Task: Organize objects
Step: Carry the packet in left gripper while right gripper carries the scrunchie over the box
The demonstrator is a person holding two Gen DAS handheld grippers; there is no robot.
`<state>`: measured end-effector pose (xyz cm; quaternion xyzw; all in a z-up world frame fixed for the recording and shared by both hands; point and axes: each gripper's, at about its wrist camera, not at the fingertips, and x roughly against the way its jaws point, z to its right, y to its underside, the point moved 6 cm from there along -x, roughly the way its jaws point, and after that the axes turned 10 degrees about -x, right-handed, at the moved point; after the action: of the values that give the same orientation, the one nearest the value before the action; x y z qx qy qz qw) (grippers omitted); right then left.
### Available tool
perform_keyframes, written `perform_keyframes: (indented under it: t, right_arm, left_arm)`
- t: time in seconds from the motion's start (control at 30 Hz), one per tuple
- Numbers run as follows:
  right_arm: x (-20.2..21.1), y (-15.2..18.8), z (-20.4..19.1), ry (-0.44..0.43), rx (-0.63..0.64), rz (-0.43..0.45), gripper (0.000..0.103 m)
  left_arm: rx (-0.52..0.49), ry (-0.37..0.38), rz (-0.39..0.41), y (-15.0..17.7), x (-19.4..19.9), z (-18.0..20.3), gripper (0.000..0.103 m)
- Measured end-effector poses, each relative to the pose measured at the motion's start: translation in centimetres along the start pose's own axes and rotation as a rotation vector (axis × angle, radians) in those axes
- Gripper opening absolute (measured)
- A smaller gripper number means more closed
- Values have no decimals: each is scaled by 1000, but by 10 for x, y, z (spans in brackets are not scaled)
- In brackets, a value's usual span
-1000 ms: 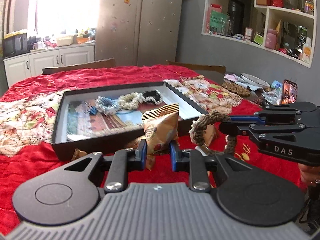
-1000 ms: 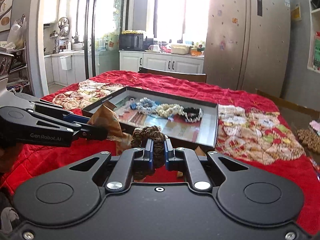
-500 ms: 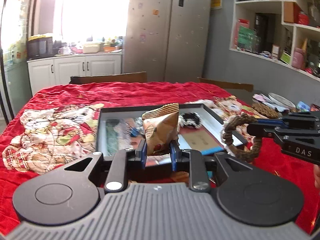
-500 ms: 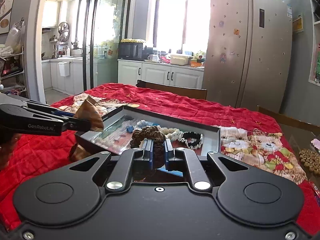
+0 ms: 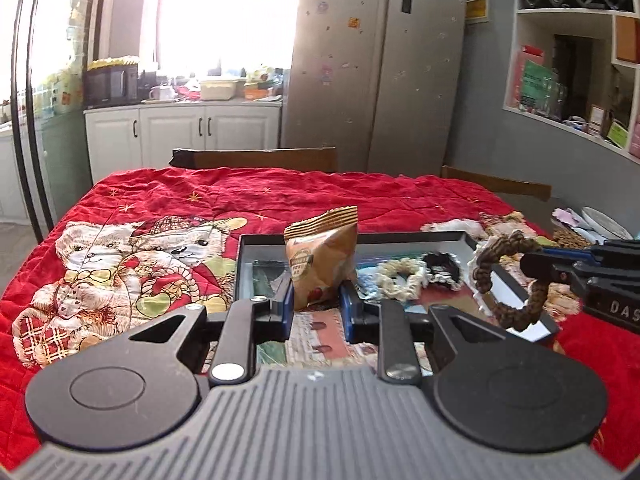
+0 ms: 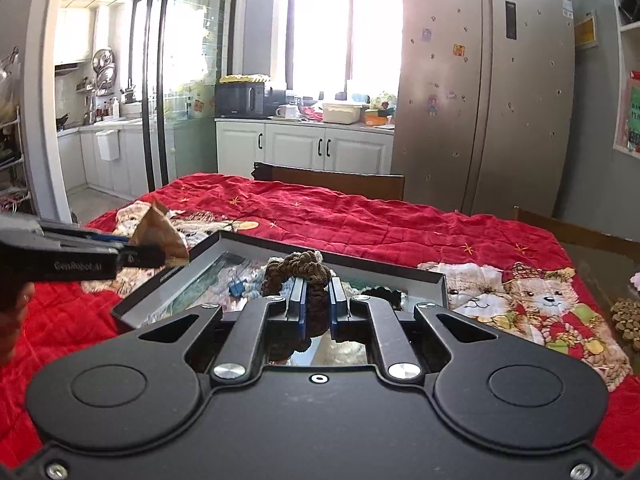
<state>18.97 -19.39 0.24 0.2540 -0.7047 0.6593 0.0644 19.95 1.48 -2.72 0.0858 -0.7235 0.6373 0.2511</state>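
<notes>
My left gripper (image 5: 316, 300) is shut on a brown snack packet (image 5: 322, 258) and holds it above the near left part of the black tray (image 5: 516, 292). My right gripper (image 6: 318, 304) is shut on a brown braided bracelet (image 6: 298, 270) above the tray (image 6: 400, 272). The bracelet also shows in the left wrist view (image 5: 508, 280), and the packet in the right wrist view (image 6: 160, 232). Cream (image 5: 402, 276) and black (image 5: 442, 266) scrunchies lie in the tray.
A red quilt with bear prints (image 5: 132, 268) covers the table. Wooden chairs (image 5: 256, 158) stand at its far side. A woven mat (image 6: 628, 320) and a plate (image 5: 604, 222) lie at the table's right edge.
Both grippers have risen and moved forward over the tray with their objects still held. The left view has swung left.
</notes>
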Motion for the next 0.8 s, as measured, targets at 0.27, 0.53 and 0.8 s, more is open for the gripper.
perform_keyframes:
  t: [0.27,0.53,0.8]
  right_arm:
    - [-31,-14,0,14,-44,-1,10]
    - [-67,-15,2,5,-141,-14,10]
    - [-103,0,11,6,-208,-57,10]
  left_arm:
    - [31,-8,-38,3,-28,-7,27]
    - [69,-6,-68,7,-50,-11,27]
    - [54,4,-92,13,-60,-7,27]
